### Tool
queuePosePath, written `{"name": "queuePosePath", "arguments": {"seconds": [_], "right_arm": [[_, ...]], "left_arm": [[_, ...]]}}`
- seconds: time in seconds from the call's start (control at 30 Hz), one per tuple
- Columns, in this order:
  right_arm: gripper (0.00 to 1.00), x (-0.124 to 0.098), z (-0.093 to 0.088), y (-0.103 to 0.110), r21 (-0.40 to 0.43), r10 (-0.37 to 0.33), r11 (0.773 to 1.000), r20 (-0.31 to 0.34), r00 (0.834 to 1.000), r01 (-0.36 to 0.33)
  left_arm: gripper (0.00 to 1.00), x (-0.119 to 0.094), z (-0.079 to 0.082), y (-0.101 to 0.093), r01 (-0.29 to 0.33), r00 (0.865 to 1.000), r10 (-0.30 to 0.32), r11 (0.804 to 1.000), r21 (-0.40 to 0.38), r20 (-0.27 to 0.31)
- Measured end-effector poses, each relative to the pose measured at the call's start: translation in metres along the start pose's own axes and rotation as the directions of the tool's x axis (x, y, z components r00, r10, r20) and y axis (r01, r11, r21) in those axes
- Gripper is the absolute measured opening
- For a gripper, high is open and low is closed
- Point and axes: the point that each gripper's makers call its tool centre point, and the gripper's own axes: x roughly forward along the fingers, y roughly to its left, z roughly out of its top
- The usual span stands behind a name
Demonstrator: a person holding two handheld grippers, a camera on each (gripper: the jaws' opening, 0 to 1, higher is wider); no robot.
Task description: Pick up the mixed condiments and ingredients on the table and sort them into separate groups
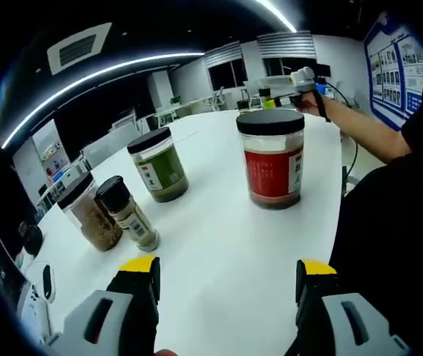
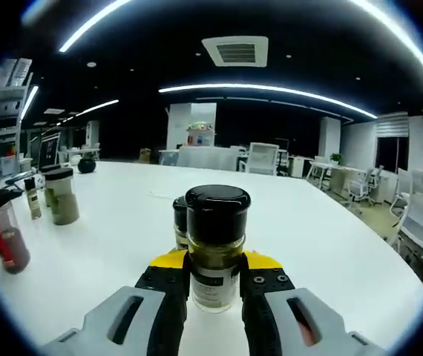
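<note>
My left gripper (image 1: 228,271) hangs open over the white table (image 1: 219,245) with nothing between its jaws. Ahead of it stand a jar of red contents (image 1: 272,159), a jar of green powder (image 1: 158,165), a jar of brown bits (image 1: 89,211) and a small shaker bottle (image 1: 128,215), all with black lids. My right gripper (image 2: 215,271) is shut on a small black-lidded jar of olive-coloured spice (image 2: 215,252). A second small bottle (image 2: 180,221) stands just behind it. Far across the table, the right gripper (image 1: 304,80) appears in a person's hand.
The person's arm and dark sleeve (image 1: 389,193) run along the right side of the left gripper view. The green jar (image 2: 61,194), shaker (image 2: 32,196) and red jar (image 2: 4,237) stand at the table's left. Office chairs (image 2: 419,208) and desks lie beyond.
</note>
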Motion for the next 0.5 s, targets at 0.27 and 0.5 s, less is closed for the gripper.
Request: {"name": "queuePosePath", "arguments": {"seconds": [0.27,0.5], "right_arm": [[0.27,0.009,0.004,-0.02,0.023,-0.079,0.997,0.024,0.997,0.079],[0.27,0.023,0.0,-0.021,0.033,-0.077,0.996,0.005,0.997,0.077]], "left_arm": [[0.75,-0.001,-0.002,0.002,-0.005,1.0,0.005,1.0,-0.004,-0.004],[0.75,0.0,-0.003,0.003,-0.012,1.0,0.012,1.0,-0.004,-0.007]]}}
